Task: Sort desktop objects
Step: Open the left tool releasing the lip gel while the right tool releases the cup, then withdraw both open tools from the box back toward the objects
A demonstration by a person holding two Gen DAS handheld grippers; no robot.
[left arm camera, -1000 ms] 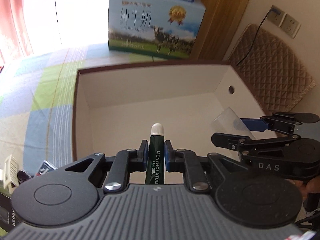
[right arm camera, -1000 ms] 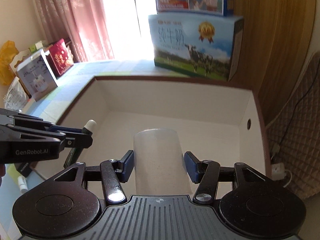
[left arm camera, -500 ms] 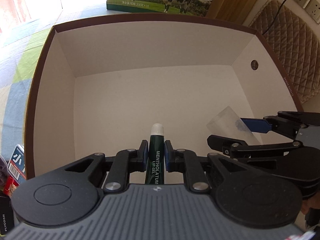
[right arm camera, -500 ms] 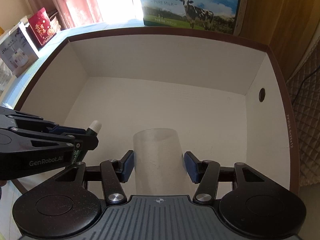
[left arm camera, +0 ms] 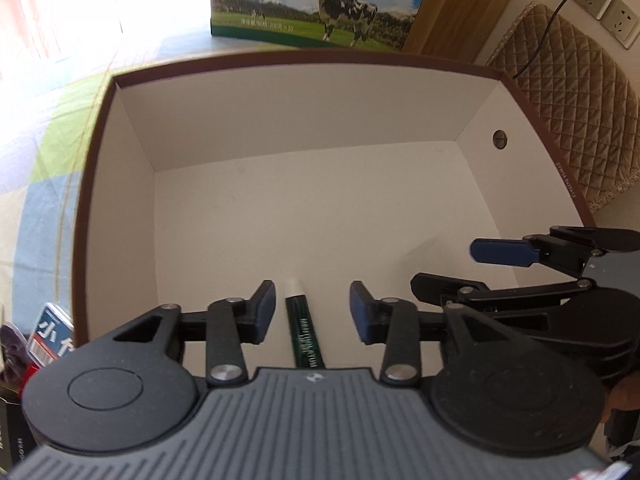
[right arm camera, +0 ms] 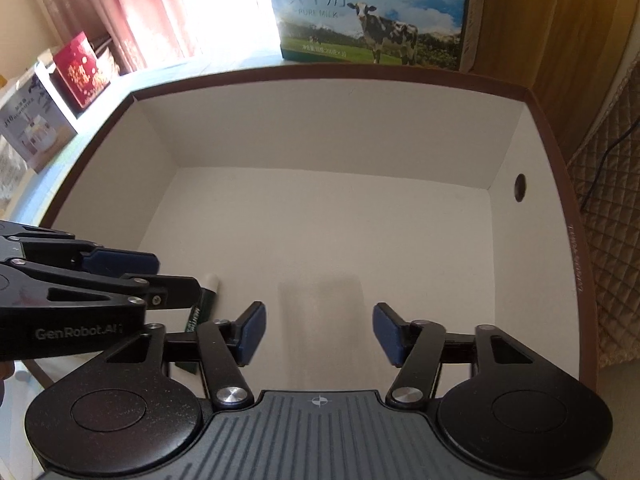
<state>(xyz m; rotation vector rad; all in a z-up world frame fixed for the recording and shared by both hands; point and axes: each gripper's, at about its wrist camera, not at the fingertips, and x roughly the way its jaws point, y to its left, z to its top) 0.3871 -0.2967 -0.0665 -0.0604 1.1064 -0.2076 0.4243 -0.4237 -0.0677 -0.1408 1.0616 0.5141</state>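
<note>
Both grippers, left (left arm camera: 313, 310) and right (right arm camera: 319, 334), are being held spread, gripping nothing. Lip gel tube (left arm camera: 303, 330) and clear cup (right arm camera: 320, 320) (blurred) are lying lower centre in box (left arm camera: 96, 184); straight withdrawal is being advised.

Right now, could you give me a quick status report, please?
Left gripper open, right gripper open. Lip gel tube and clear cup released in box. Nothing obstructing.

Dark green lip gel tube (left arm camera: 303, 330), white cap, in white-lined box (left arm camera: 304, 120) near front-left. Clear plastic cup (right arm camera: 320, 320), blurred, to its right; whether either rests on floor unclear.
</note>
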